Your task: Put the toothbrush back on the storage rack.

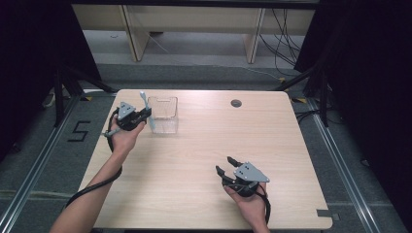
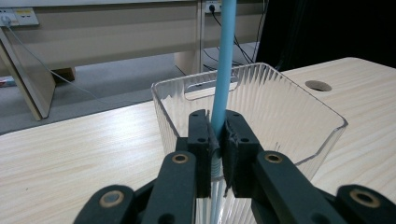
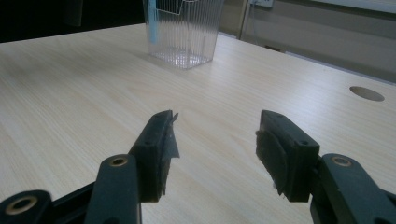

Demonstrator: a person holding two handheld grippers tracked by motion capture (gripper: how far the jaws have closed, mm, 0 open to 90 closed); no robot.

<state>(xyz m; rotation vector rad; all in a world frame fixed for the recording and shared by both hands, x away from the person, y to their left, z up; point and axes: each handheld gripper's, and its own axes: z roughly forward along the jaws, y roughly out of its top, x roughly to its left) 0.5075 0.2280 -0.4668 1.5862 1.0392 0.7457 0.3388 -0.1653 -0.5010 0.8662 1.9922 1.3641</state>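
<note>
A thin blue stick (image 2: pixel 223 79), maybe a spoon or stirrer, is gripped tight by the left hand-held gripper (image 2: pixel 216 140). The stick is held almost upright, right at the near wall of the clear plastic box (image 2: pixel 289 107). In the high view the stick (image 1: pixel 146 108) is seen at the left side of the box (image 1: pixel 163 115), with its top end above the box rim. Whether the low end is already inside the box or just outside the wall cannot be told.

The box stands on the tabletop (image 1: pixel 194 160), near the far left corner. The right hand-held gripper (image 1: pixel 227 164) is kept well apart from the box, on the near right side, with its jaws spread wide and nothing between them.

The step in hand looks like putting the stick into the box. For the next move, the stick probably has to be brought over the rim, lowered inside, and then let go. The box is light, so it could be pushed or tipped if bumped.
</note>
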